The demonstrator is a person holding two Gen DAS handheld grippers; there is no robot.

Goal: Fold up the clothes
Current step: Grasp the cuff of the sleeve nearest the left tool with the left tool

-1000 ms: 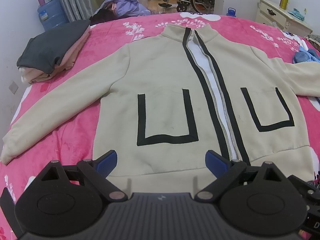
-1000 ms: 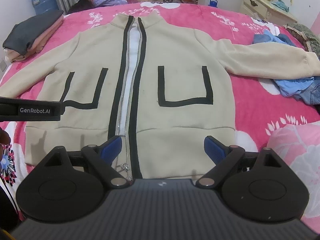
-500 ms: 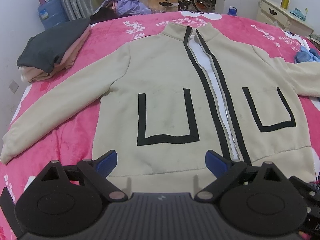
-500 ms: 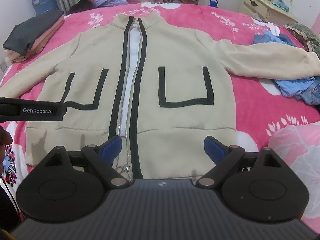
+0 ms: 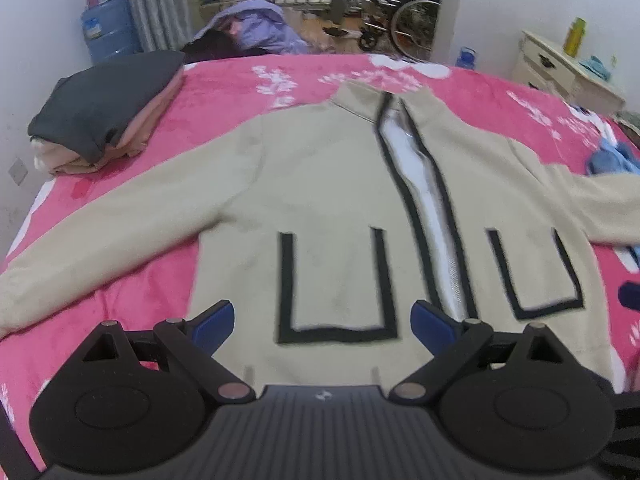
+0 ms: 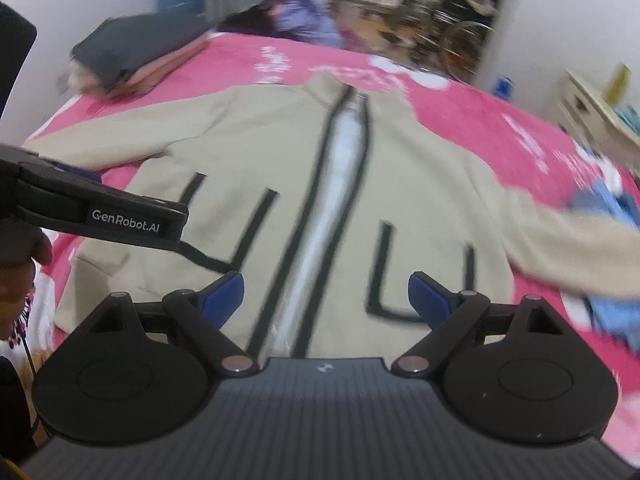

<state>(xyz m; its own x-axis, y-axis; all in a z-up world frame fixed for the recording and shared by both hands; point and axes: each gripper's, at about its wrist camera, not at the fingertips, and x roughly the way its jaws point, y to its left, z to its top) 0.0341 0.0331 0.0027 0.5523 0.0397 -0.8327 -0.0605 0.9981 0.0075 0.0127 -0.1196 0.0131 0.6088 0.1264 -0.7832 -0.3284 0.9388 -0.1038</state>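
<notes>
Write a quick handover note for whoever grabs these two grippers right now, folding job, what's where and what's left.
Left gripper: open, empty, above the jacket's hem.
Right gripper: open, empty, near the zipper; this view is blurred.
Beige jacket: flat on the pink bed, front up, both sleeves spread out.
Folded stack: far left corner of the bed.
Blue clothes: loose by the right sleeve.
Done: jacket laid out.
Left: all its folds, then probably the blue clothes.

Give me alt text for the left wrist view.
A beige zip-front fleece jacket with black trim lies spread flat, sleeves out, on a pink floral blanket. The open left gripper hovers above its hem; folded grey and peach clothes sit far left.
</notes>
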